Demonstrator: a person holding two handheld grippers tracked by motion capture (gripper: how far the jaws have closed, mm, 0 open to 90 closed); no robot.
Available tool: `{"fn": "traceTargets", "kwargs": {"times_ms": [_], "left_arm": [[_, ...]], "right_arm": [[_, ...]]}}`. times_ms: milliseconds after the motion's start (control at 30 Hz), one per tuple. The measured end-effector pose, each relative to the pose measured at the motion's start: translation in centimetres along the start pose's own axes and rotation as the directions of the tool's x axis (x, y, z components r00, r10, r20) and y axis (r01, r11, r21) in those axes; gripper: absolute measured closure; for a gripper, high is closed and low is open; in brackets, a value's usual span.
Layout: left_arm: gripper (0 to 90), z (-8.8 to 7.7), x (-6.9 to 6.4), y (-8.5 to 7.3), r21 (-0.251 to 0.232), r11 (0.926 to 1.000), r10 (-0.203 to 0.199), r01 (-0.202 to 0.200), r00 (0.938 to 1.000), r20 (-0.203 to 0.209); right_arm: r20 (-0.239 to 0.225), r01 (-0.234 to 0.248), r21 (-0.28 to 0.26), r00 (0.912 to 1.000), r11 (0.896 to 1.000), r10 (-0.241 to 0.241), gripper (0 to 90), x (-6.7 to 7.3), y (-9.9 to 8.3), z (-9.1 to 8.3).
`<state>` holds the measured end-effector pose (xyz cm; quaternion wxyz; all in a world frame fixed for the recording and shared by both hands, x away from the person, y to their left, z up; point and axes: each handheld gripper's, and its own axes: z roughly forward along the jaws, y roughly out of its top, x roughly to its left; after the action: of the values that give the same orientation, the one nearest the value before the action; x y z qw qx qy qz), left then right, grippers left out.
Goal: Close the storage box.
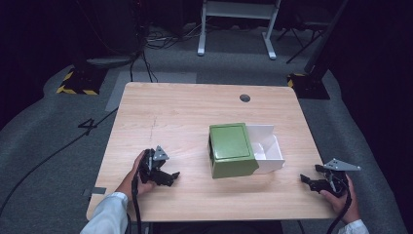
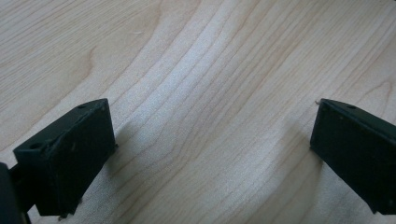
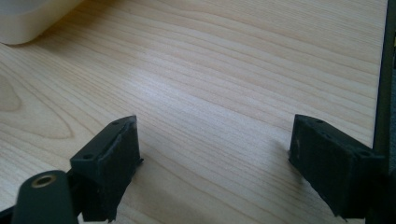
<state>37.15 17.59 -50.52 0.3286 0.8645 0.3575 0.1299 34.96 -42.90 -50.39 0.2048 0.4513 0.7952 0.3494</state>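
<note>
Light wooden table (image 1: 170, 117), green box (image 1: 231, 148) right of centre, white tray (image 1: 269, 146) slid partway out of box's right side, looks empty. Left gripper (image 1: 168, 176) low over table's near left, held in person's hand (image 1: 139, 178), jaws spread wide, bare wood between them. Right gripper (image 1: 308, 180) at near right edge, well apart from box, jaws spread too, nothing held. White corner (image 3: 28, 21) of tray near top left in right gripper view

Green box (image 1: 231, 148) beside white tray (image 1: 268, 146); left gripper (image 1: 168, 178), right gripper (image 1: 311, 181) flank them.
</note>
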Motion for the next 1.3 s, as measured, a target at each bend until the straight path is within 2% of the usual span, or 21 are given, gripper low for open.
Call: {"fn": "traceTargets", "kwargs": {"times_ms": [333,400,433,467,533,567,700,967,1033,1233,1267,1300], "left_arm": [[0.0,0.0,0.4,0.0,-0.001,0.9995,0.032,-0.032,0.9988,0.037],[0.0,0.0,0.4,0.0,-0.002,0.9995,0.032,-0.032,0.9988,0.038],[0.0,0.0,0.4,0.0,-0.002,0.9995,0.032,-0.032,0.9988,0.037],[0.0,0.0,0.4,0.0,-0.002,0.9995,0.032,-0.032,0.9988,0.037],[0.0,0.0,0.4,0.0,-0.002,0.9995,0.032,-0.032,0.9988,0.038],[0.0,0.0,0.4,0.0,-0.002,0.9995,0.032,-0.032,0.9988,0.038],[0.0,0.0,0.4,0.0,-0.002,0.9995,0.032,-0.032,0.9988,0.038],[0.0,0.0,0.4,0.0,-0.002,0.9995,0.032,-0.032,0.9988,0.038],[0.0,0.0,0.4,0.0,-0.002,0.9995,0.032,-0.032,0.9988,0.038],[0.0,0.0,0.4,0.0,-0.002,0.9995,0.032,-0.032,0.9988,0.038],[0.1,0.0,0.4,0.0,-0.002,0.9995,0.033,-0.033,0.9988,0.038],[0.1,0.0,0.4,0.0,-0.002,0.9995,0.033,-0.033,0.9988,0.038]], "right_arm": [[-0.006,0.006,0.005,1.0,1.0,-0.006,16.3,-0.1,0.1,0.1],[0.016,0.022,0.003,0.9996,1.0,-0.022,19.6,0.0,0.5,0.1],[0.026,0.024,-0.007,0.9994,1.0,-0.024,21.9,0.1,1.2,0.3],[0.026,0.024,-0.007,0.9994,1.0,-0.024,21.9,0.1,1.2,0.3],[0.006,0.057,-0.034,0.9983,0.998,-0.057,22.8,0.7,2.9,0.3],[0.006,0.057,-0.034,0.9983,0.998,-0.057,22.8,0.7,2.9,0.3],[-0.015,0.095,-0.059,0.9953,0.994,-0.096,26.4,1.2,5.1,0.3],[-0.038,0.118,-0.083,0.9918,0.989,-0.122,27.5,1.3,7.8,0.7],[-0.059,0.123,-0.097,0.9899,0.988,-0.129,27.5,1.5,9.0,0.9],[-0.079,0.157,-0.093,0.9832,0.983,-0.164,29.1,2.4,10.5,1.9],[-0.084,0.169,-0.07,0.981,0.983,-0.175,29.1,2.7,10.9,2.6],[-0.084,0.169,-0.07,0.981,0.983,-0.175,29.1,2.7,10.9,2.6]]}}
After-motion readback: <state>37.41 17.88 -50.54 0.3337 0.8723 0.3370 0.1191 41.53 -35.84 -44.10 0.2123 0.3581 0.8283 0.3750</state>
